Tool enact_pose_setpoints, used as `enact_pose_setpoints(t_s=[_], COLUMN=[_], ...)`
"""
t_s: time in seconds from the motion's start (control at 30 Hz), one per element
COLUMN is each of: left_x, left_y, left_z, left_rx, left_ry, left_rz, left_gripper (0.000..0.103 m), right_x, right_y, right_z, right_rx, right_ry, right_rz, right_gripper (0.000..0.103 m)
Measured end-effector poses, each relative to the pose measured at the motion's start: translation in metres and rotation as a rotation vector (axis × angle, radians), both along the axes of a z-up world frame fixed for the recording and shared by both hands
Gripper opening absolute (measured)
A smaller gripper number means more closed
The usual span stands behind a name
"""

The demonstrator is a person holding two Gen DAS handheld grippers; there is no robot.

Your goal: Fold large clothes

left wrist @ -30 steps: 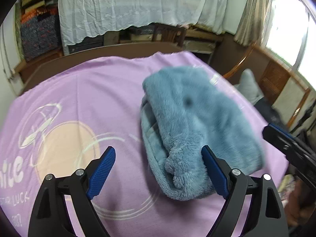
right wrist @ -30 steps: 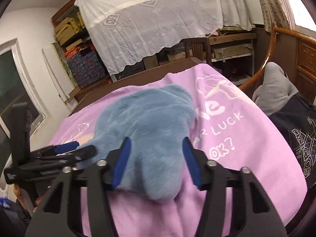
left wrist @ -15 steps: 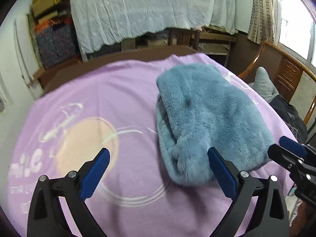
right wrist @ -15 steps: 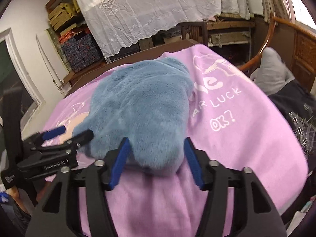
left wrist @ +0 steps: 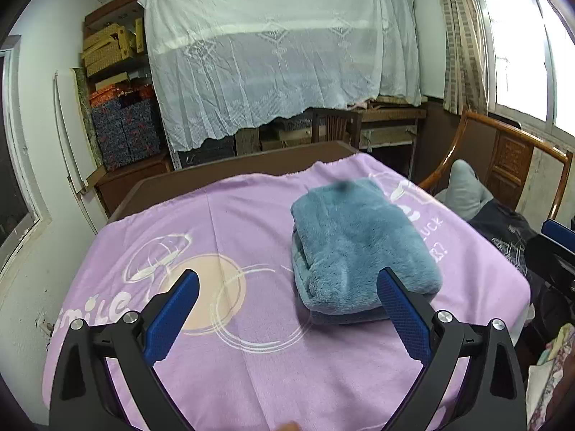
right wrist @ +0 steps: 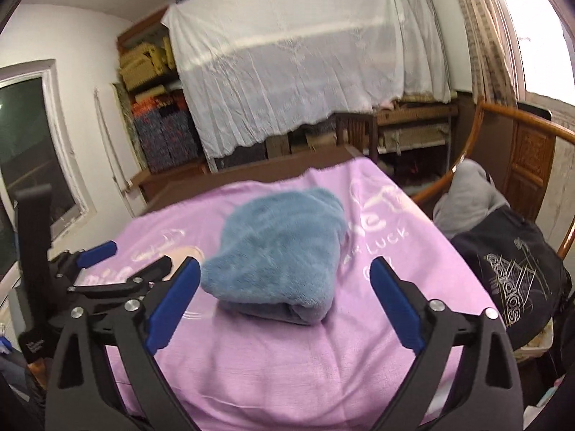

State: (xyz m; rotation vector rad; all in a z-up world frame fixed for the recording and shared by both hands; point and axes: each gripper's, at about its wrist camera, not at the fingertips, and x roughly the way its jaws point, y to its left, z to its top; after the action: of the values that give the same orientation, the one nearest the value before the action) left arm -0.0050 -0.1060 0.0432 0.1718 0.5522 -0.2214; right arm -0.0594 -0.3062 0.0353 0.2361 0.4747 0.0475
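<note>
A fluffy blue garment (left wrist: 355, 244) lies folded into a thick bundle on the purple blanket (left wrist: 222, 352) that covers the table; it also shows in the right wrist view (right wrist: 280, 251). My left gripper (left wrist: 285, 318) is open and empty, held above the blanket in front and left of the bundle. It shows from the side in the right wrist view (right wrist: 118, 262). My right gripper (right wrist: 282, 307) is open and empty, held above the blanket just in front of the bundle. Neither gripper touches the garment.
A wooden chair (right wrist: 517, 136) at the right holds a grey garment (right wrist: 467, 201) and a black printed one (right wrist: 514, 273). A white lace cloth (left wrist: 280, 57) hangs over shelves at the back. The bare brown table edge (left wrist: 230, 168) lies beyond the blanket.
Both grippers have pulled back and up from the blue bundle. The right gripper, which straddled the bundle's near end, has opened wider and let it go. The bundle lies still.
</note>
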Motion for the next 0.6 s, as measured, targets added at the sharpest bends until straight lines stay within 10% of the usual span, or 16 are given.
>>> enact_pose_setpoints(t_s=[0.6], left_x=[0.009], left_y=[0.009], left_z=[-0.015], left_rx=[0.017], left_ry=[0.035], left_rz=[0.023], left_gripper=[0.1], right_x=[0.027], right_y=[0.015], right_z=[-0.013], right_rx=[-0.011], right_ry=[0.085], right_rz=[0.038], right_gripper=[0.097])
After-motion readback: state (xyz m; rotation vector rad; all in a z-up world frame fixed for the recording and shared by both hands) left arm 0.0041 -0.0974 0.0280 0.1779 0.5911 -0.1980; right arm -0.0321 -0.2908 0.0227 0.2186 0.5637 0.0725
